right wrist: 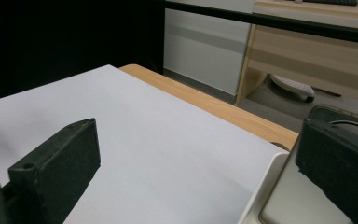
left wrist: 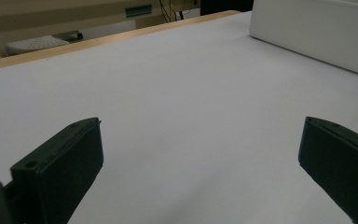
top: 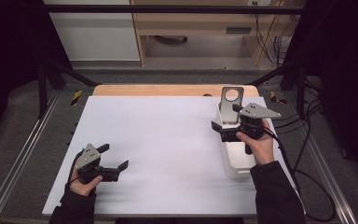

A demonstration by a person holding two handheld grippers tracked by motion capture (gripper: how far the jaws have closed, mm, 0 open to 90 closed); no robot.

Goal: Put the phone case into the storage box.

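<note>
A long white tray [top: 237,162] lies along the right side of the white table top [top: 168,140]. At its far end a grey metal bracket [top: 231,99] with a round hole stands upright. My right gripper [top: 226,117] hovers over the tray just in front of the bracket, jaws wide apart with nothing between them. In the right gripper view [right wrist: 198,158] the tray's rim [right wrist: 261,191] runs under the right jaw, and the bracket's top [right wrist: 328,114] peeks out behind that jaw. My left gripper [top: 114,156] rests open near the front left, empty. The left gripper view [left wrist: 200,154] faces bare table and the tray's wall [left wrist: 317,32].
A wooden table edge [top: 168,89] borders the far side of the white surface. Metal frame rails [top: 23,154] run along both sides, and cables [top: 307,177] trail at the right. Beyond the table stands a wooden desk [top: 191,28].
</note>
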